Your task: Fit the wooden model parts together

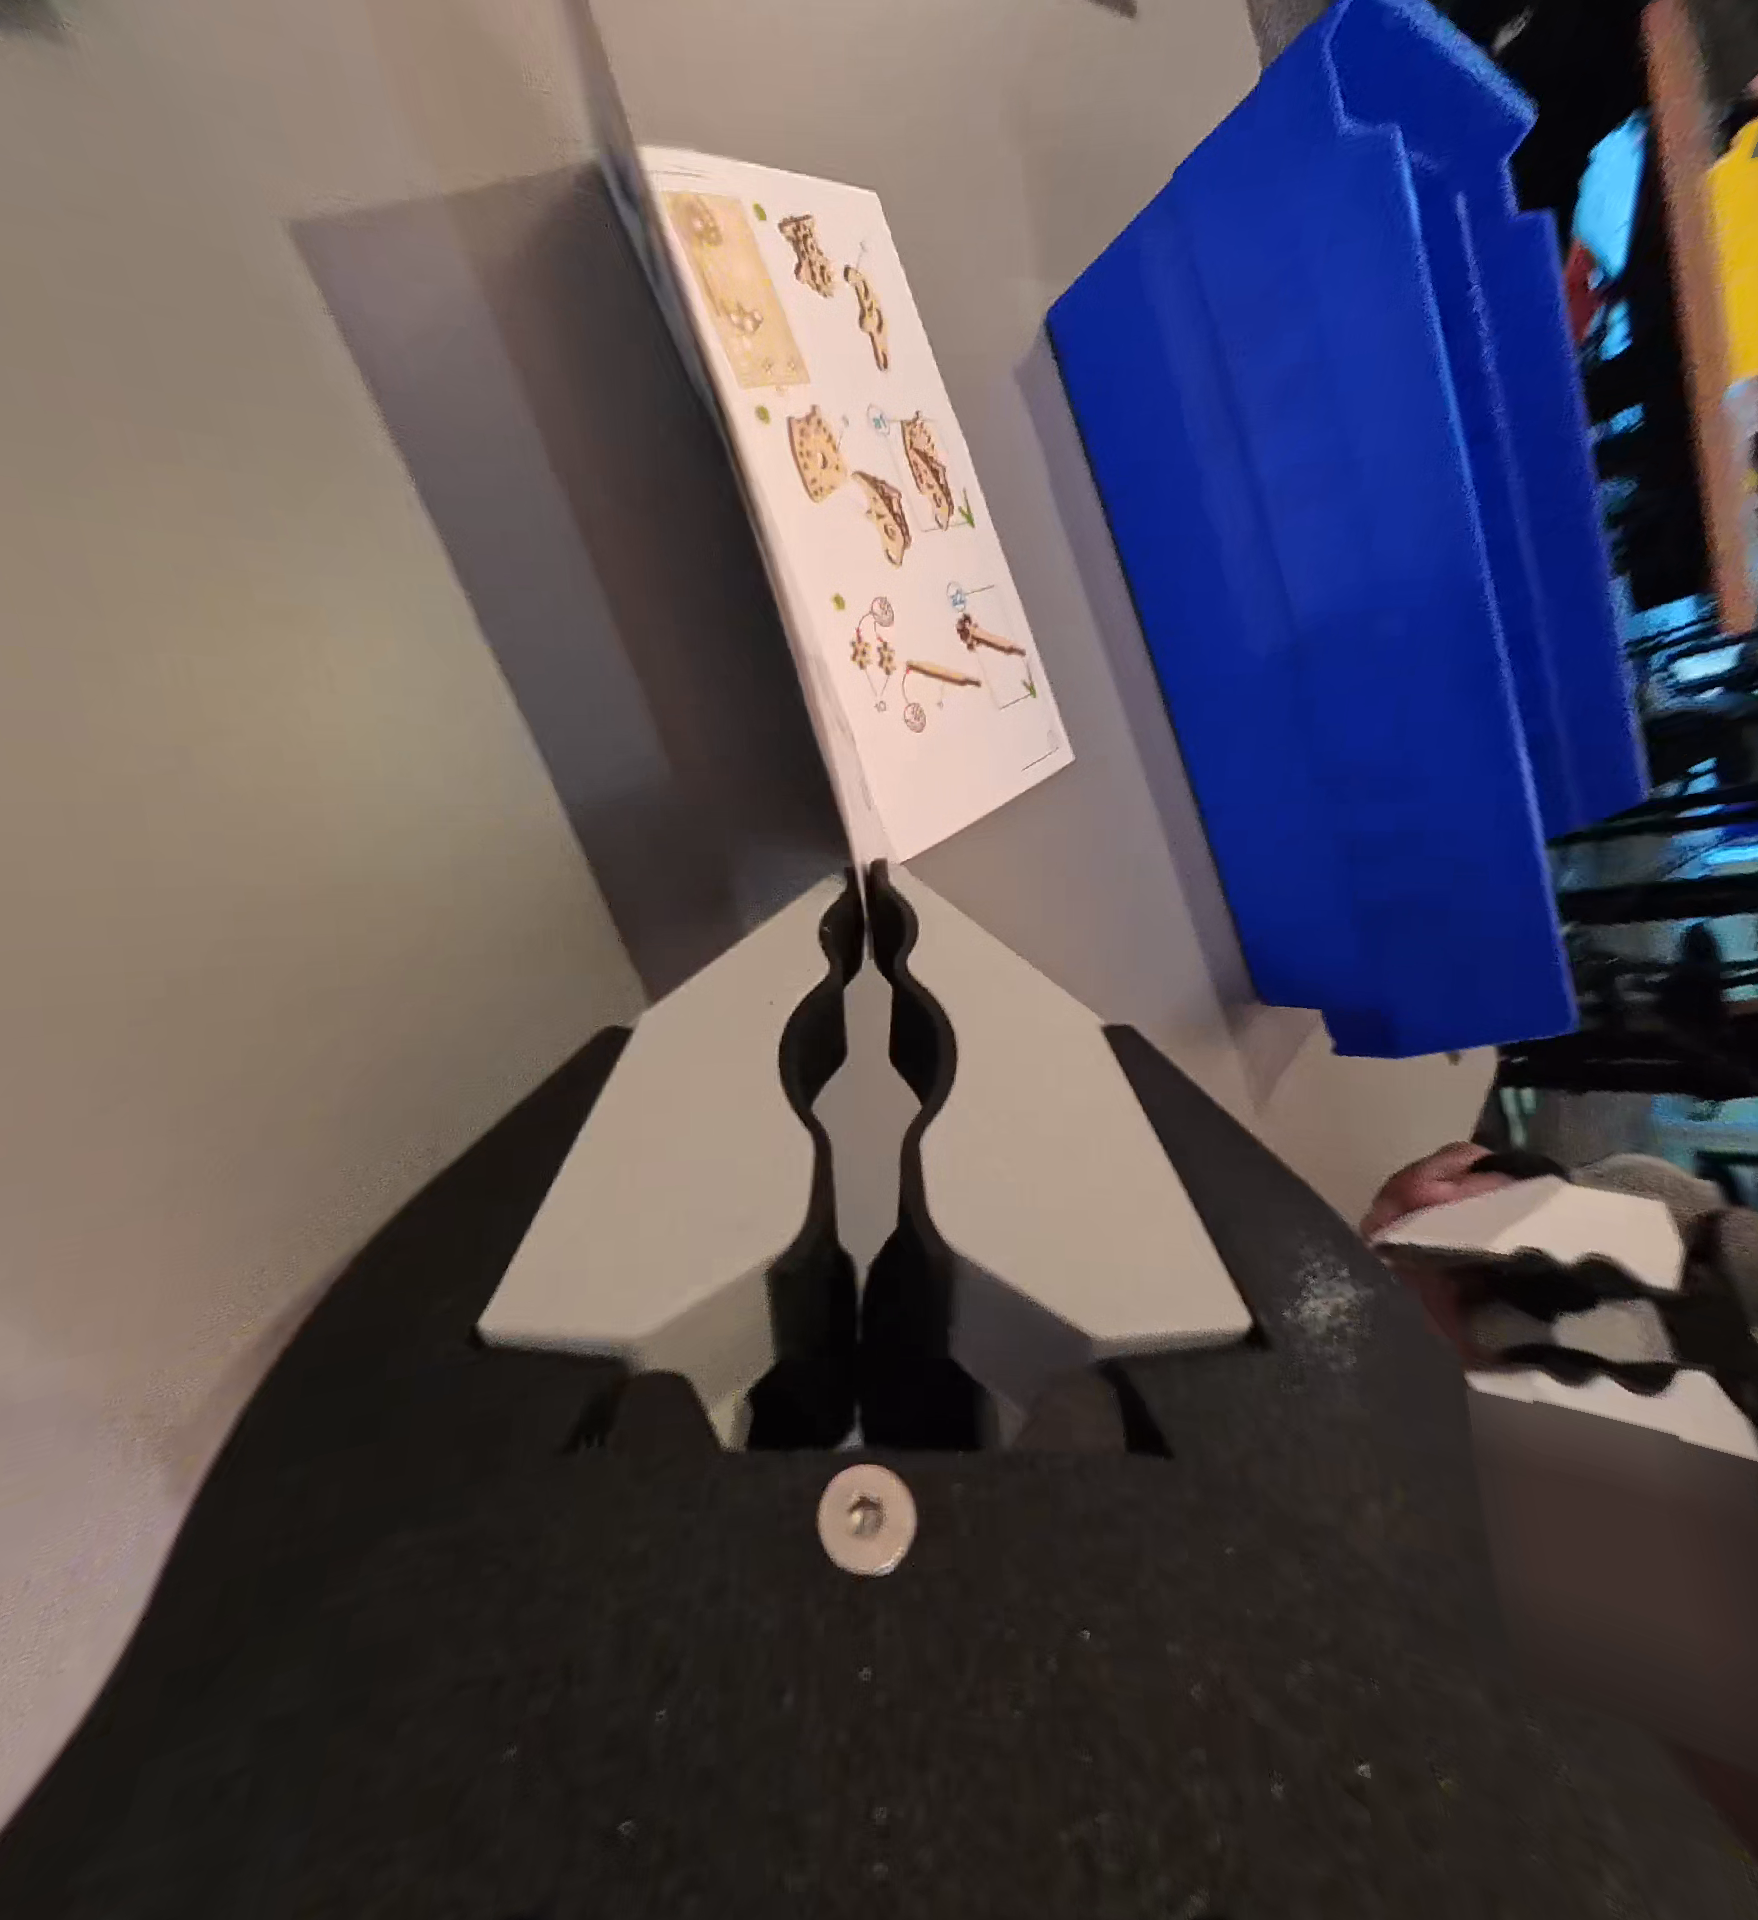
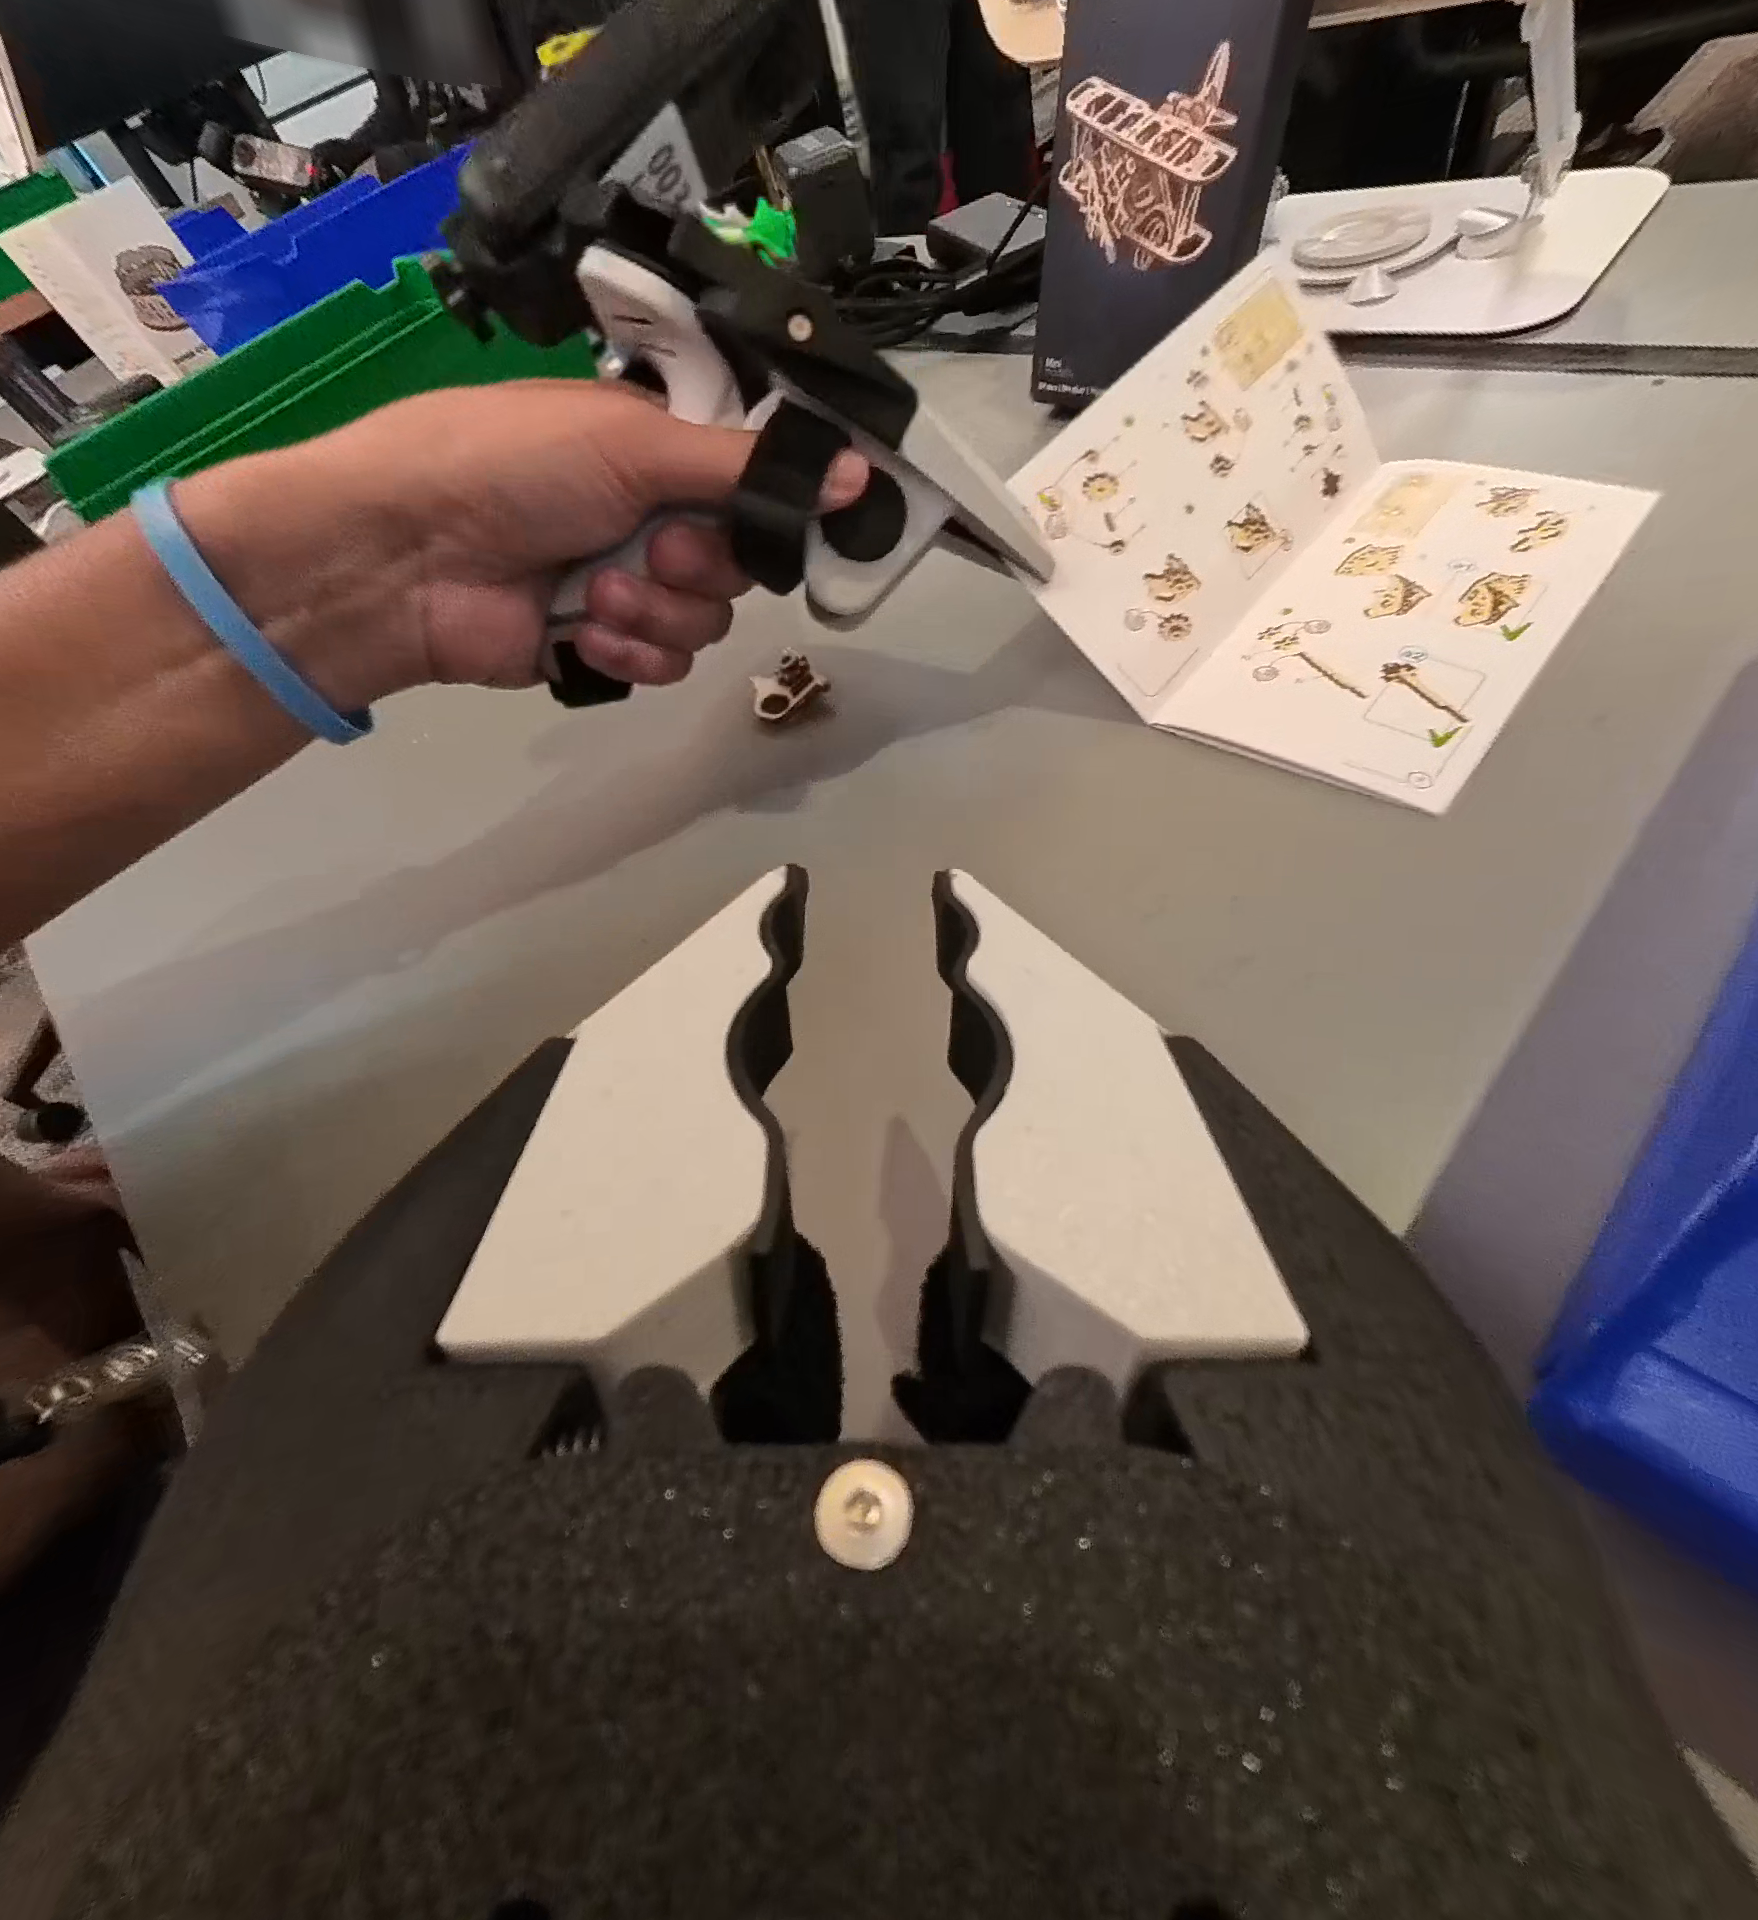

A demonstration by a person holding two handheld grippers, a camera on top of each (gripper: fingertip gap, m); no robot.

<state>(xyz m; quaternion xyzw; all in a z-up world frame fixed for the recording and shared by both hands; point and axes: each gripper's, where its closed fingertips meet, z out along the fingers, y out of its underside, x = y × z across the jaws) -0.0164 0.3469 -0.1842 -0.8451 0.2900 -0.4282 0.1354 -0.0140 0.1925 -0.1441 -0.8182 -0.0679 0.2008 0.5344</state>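
My left gripper (image 1: 867, 883) is shut on the edge of a page of the white instruction booklet (image 1: 906, 468) and lifts that page. In the right wrist view a hand holds this gripper (image 2: 1031, 561) at the corner of the left page of the open booklet (image 2: 1374, 582). A small wooden model part (image 2: 790, 686) lies on the grey table (image 2: 1114, 935) below that hand. My right gripper (image 2: 870, 894) is open and empty, nearer the front of the table. It also shows at the right edge of the left wrist view (image 1: 1540, 1288).
A blue bin (image 2: 1737, 1195) stands close on the right; it also shows in the left wrist view (image 1: 1322, 571). Green bins (image 2: 283, 395) and another blue one stand at the back left. A dark model box (image 2: 1155, 187) and a white stand base (image 2: 1477, 260) stand behind the booklet. Some 15 cm of space lies between my two pairs of fingers.
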